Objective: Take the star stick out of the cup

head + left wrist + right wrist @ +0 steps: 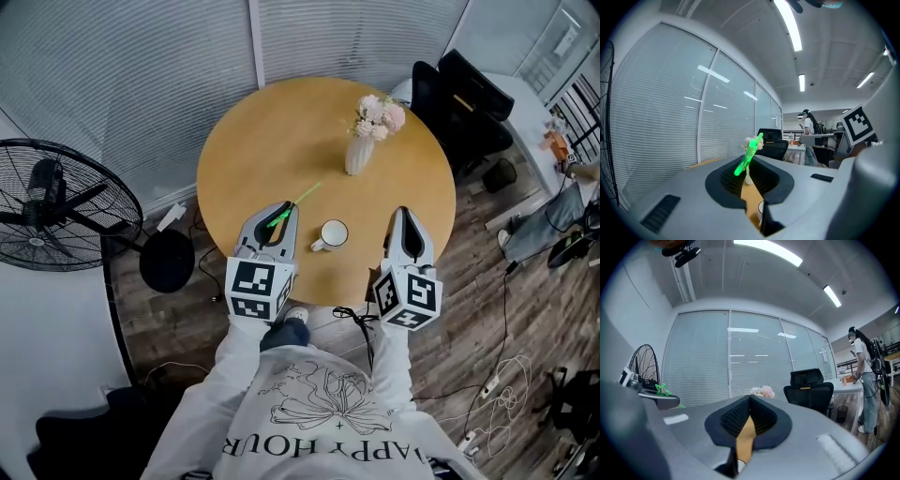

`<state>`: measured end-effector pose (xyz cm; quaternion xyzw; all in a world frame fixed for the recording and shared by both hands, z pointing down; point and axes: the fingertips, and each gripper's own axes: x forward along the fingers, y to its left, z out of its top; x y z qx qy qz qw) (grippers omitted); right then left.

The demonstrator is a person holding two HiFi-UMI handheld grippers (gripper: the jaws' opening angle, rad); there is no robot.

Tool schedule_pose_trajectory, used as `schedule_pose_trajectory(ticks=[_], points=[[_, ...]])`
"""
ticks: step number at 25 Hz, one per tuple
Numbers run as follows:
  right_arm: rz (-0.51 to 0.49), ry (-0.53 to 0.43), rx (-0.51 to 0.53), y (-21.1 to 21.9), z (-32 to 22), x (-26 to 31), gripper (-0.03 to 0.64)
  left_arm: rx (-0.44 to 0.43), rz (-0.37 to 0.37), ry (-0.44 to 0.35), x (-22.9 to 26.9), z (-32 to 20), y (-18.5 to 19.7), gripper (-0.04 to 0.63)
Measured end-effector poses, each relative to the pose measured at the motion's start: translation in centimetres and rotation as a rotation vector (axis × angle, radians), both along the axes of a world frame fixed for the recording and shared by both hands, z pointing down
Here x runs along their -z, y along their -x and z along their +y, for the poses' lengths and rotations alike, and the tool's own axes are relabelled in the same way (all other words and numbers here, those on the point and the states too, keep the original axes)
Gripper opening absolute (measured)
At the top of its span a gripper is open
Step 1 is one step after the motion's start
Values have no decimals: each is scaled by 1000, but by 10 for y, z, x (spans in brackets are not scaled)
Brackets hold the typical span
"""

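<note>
We clamp the green star stick (749, 158) in our left gripper (280, 214) | cup (333, 234) just right of it | right gripper (403, 216) closed, empty

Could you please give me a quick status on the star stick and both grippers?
Left gripper shut on star stick, stick clear of the cup. Right gripper shut, empty. Flower vase beyond, not in the way.

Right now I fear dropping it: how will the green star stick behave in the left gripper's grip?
The green star stick looks thin and straight, so it is probably stiff and very light. It juts at a slant past the tips of the left gripper, which is shut on it, so a knock might pivot it. Its smooth, plastic-looking surface could let it slip.
</note>
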<state>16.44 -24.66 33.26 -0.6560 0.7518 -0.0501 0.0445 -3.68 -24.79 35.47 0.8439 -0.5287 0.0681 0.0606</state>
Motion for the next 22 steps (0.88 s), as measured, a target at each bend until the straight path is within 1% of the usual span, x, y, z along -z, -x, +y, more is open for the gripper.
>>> schedule_pose_trajectory(ticks=[10,22], points=[[7,-3,15,6,2,3,11,19,9,-13,6,-1,9,25],[13,7,8,7,2,0,11,11,18,-14,7,0,9,25]])
